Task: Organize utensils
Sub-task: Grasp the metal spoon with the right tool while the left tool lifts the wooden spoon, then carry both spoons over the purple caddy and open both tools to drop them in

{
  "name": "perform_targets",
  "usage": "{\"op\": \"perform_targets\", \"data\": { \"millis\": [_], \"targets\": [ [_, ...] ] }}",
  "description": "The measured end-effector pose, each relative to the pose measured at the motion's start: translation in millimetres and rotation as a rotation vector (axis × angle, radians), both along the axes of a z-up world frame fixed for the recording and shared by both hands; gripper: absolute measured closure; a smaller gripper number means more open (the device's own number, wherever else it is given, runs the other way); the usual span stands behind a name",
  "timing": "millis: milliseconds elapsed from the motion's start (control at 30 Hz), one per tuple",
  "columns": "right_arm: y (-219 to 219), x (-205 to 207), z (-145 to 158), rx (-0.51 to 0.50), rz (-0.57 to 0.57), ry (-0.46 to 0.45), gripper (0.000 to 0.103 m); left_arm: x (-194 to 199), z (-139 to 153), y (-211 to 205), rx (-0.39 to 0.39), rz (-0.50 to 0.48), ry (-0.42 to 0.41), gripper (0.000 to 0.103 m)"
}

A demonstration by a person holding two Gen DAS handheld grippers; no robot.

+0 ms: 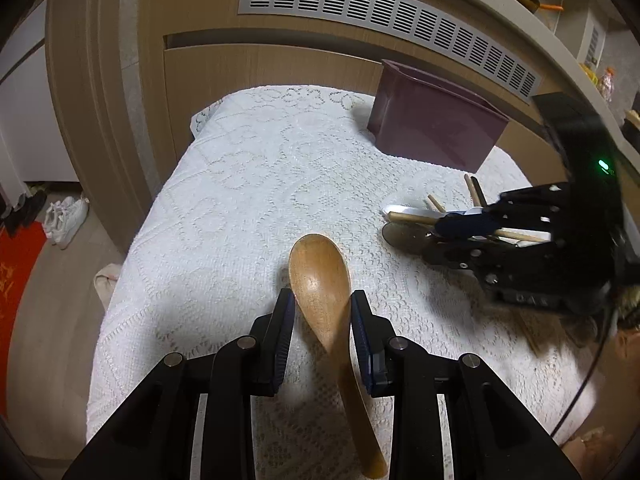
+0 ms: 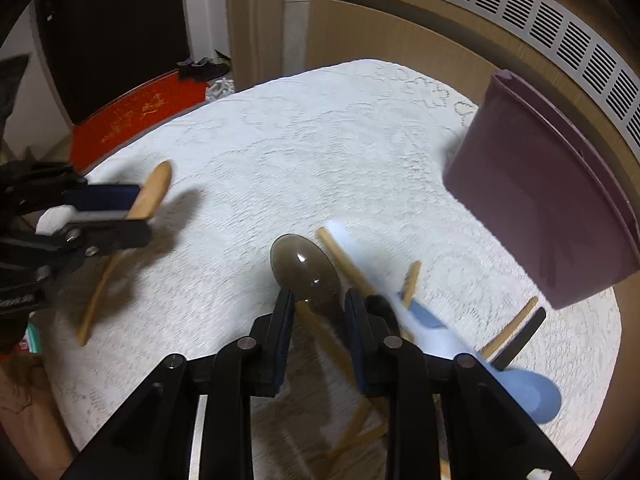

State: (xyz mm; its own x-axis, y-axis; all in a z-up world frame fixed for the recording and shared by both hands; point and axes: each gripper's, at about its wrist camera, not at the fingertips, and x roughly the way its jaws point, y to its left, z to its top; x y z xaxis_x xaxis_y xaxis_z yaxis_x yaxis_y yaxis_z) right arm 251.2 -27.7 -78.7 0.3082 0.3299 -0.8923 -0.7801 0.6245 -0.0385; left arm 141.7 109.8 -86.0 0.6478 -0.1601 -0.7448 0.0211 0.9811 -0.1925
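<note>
White lace cloth (image 1: pixel 248 184) covers the bench, which stands against a wood-panelled wall with a grey vent grille (image 1: pixel 384 20) at 12 o'clock. From the left wrist, the left claw (image 1: pixel 322 320) grips a wooden spoon (image 1: pixel 320 276) at the neck, bowl pointing to 12 o'clock, handle trailing to 6 o'clock; the right wrist view shows the spoon lifted above its shadow on the cloth. Seen from the right wrist, the right claw (image 2: pixel 317 312) is clenched on the neck of a smoky translucent spoon (image 2: pixel 304 268), whose bowl juts out ahead of the fingertips. Just beside it at 3 o'clock lies a loose heap of wooden chopsticks (image 2: pixel 348 264), a black chopstick (image 2: pixel 520 338) and a pale blue spoon (image 2: pixel 524 396). A purple plastic bin (image 2: pixel 552 208) stands upright on the cloth near the wall at 2 o'clock, apart from the heap.
</note>
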Motion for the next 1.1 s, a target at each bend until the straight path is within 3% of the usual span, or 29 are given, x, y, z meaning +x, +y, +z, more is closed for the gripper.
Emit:
{"op": "perform_targets", "data": {
  "millis": [133,433,700,900,1100],
  "targets": [
    [11.5,4.3,-7.9,-0.014,0.027,0.029,0.065,3.0,-5.8,3.4,-0.035,-0.011,0.015,0.073],
    [15.0,3.8,-2.1,0.004,-0.002,0.027,0.068,-0.6,-2.9,-3.5,-0.04,-0.036,0.03,0.073],
    [-61.5,-41.2,67.5,0.19,-0.137,-0.078,0.069,-11.5,32.2,-36.7,0.008,-0.108,-0.052,0.074],
    [-119.2,-59.8,115.0,0.321,-0.266,-0.18,0.072,-10.3,83.7,-78.8,0.07,-0.183,-0.19,0.074],
    [-160.9,-63.1,180.8,0.49,-0.347,-0.283,0.072,-7.8,149.1,-114.3,0.145,-0.229,-0.369,0.074]
  ]
}}
